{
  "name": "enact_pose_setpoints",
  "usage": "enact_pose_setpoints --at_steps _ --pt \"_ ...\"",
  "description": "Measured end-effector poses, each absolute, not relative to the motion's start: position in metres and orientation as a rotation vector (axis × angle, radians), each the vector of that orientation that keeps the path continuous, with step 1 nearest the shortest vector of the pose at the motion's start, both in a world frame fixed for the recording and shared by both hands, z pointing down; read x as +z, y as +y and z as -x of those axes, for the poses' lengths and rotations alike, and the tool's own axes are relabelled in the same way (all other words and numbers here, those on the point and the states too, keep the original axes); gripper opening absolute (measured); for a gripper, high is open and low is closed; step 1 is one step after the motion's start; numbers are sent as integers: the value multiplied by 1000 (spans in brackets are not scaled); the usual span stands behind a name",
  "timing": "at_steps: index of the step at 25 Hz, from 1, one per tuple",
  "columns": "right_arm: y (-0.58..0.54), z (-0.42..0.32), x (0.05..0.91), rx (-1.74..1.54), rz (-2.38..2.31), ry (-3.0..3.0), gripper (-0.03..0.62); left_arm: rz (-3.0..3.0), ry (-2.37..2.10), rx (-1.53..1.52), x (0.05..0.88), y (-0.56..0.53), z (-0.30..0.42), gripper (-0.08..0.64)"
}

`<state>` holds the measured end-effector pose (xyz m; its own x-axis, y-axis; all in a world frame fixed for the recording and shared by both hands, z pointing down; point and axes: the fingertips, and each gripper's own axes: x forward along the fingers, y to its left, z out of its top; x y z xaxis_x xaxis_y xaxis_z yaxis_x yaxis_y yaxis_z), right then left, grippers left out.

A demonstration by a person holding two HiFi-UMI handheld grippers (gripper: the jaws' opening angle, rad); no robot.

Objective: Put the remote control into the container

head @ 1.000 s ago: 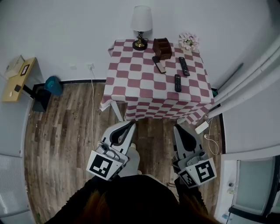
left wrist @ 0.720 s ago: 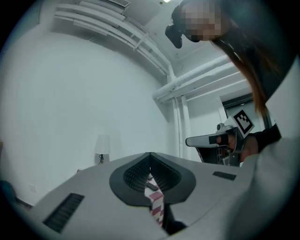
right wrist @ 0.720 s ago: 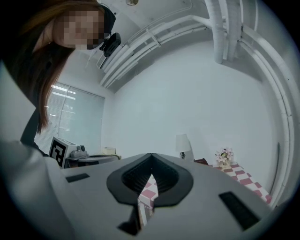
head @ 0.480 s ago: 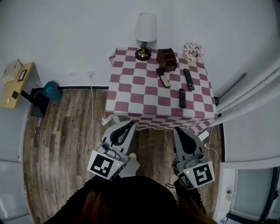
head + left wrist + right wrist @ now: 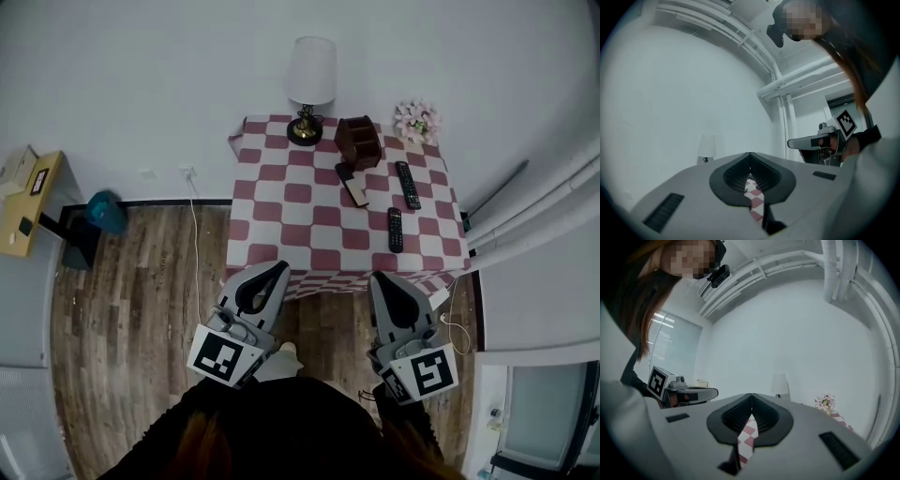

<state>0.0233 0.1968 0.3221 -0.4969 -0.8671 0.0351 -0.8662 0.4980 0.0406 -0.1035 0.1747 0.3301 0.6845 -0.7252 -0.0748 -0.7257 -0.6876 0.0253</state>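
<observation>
Two grippers are held level and side by side over the wooden floor (image 5: pixel 131 281), both short of the table's near edge. The left gripper (image 5: pixel 279 267) has its jaws brought together at the tips, with nothing between them. The right gripper (image 5: pixel 377 277) is likewise closed and empty.

Beyond them stands a table (image 5: pixel 281 225) under a red-and-white checked cloth. One black remote control (image 5: pixel 395 230) lies on the right part of the cloth, nearest the right gripper. A second remote control (image 5: pixel 408 185) lies further back, near the right edge and apart from the first. A dark-and-pale flat item (image 5: pixel 352 185), which cannot be identified with certainty, lies just in front of the container. The brown container (image 5: pixel 358 141) stands upright at the back of the table; its contents cannot be seen. A lamp (image 5: pixel 309 80) stands to its left and a small bunch of flowers (image 5: pixel 416 120) to its right, both against the white wall.
</observation>
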Motion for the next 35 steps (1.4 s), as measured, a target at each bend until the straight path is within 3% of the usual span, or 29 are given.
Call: enact_pose_setpoints --at_steps 19,35 --pt "161 -17 335 51 -1593 -2610 15 2954 1228 58 353 134 122 8" --pt "81 -48 344 72 -1546 -2647 15 2897 1255 11 351 75 92 8"
